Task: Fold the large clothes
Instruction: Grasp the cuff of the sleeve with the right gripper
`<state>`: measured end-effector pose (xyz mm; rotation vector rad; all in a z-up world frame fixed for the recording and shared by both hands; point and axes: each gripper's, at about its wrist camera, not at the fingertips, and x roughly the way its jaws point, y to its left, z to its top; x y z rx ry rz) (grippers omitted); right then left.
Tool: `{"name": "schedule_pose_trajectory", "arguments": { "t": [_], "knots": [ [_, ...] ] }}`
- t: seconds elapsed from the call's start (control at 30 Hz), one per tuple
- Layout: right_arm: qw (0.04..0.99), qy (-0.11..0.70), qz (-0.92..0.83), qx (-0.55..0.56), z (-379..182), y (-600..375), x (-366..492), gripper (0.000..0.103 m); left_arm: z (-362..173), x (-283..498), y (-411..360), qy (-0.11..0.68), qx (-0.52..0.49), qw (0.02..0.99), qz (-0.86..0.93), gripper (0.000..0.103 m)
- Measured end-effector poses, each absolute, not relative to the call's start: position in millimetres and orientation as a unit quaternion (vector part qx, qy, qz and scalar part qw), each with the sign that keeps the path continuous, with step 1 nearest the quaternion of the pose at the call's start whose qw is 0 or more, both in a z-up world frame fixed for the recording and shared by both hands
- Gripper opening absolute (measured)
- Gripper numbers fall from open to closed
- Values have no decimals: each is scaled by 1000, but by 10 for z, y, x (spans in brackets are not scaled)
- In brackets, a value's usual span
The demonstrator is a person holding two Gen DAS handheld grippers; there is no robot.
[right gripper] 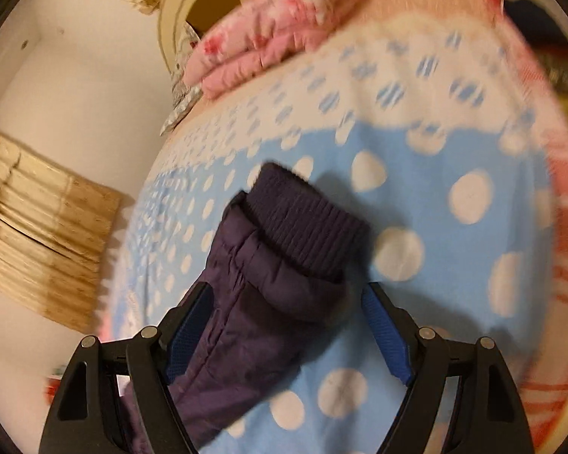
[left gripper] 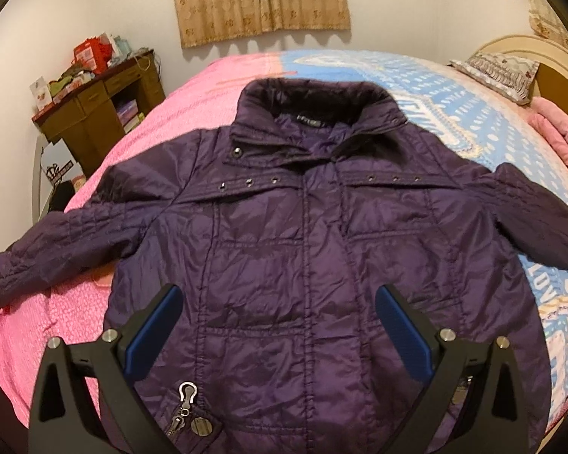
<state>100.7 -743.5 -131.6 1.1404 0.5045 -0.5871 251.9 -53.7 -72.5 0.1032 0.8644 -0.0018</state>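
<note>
Desk: a brown desk (left gripper: pixel 94 113) piled with boxes stands at far left, beside the bed
Bed: a pink and blue bedspread (left gripper: pixel 140 128) covers the bed, with folded pink bedding (right gripper: pixel 269 41) near the headboard
Jacket: a purple quilted jacket (left gripper: pixel 284 265) lies face up and zipped on the bedspread, collar away from the camera, both sleeves spread outward
Left sleeve: the left sleeve (left gripper: pixel 56 253) runs toward the pink edge of the bed
Left gripper: the left gripper (left gripper: pixel 276 325) hovers over the jacket's lower front, jaws wide apart and holding nothing, pointed along the body toward the collar
Right sleeve: the right sleeve (right gripper: pixel 253 295) lies on the blue dotted cloth, its ribbed cuff (right gripper: pixel 306 227) at the far end
Right gripper: the right gripper (right gripper: pixel 287 336) is low over the sleeve just short of the cuff, jaws apart on either side of it, not yet pinching; this view is blurred
Handling: the shell looks light, padded, soft and slick, so it will likely slip and puff back; the ribbed cuff and the stitched hem look the surest holds
Step in hand: likely taking the right sleeve to fold it across the chest
</note>
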Motion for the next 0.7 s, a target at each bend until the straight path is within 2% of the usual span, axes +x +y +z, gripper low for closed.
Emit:
{"name": "schedule_pose_trajectory", "arguments": {
  "t": [0.1,0.17,0.3,0.47,0.7],
  "knots": [
    [771,225,-272,531,-1353,-7414,1095,80,-761,2540,-501,424,47,904,3,103],
    [777,234,-273,516,-1328,-7417,1206,52,-773,2534,-480,426,47,904,4,103],
    [785,251,-274,496,-1330,-7422,1285,34,-760,2494,-398,419,46,907,3,103],
    [853,218,-262,394,-740,-7061,1292,31,-741,2428,-252,410,43,911,3,103],
    [934,194,-174,243,346,-5934,1610,31,-708,2357,32,406,10,914,8,103]
  ]
}}
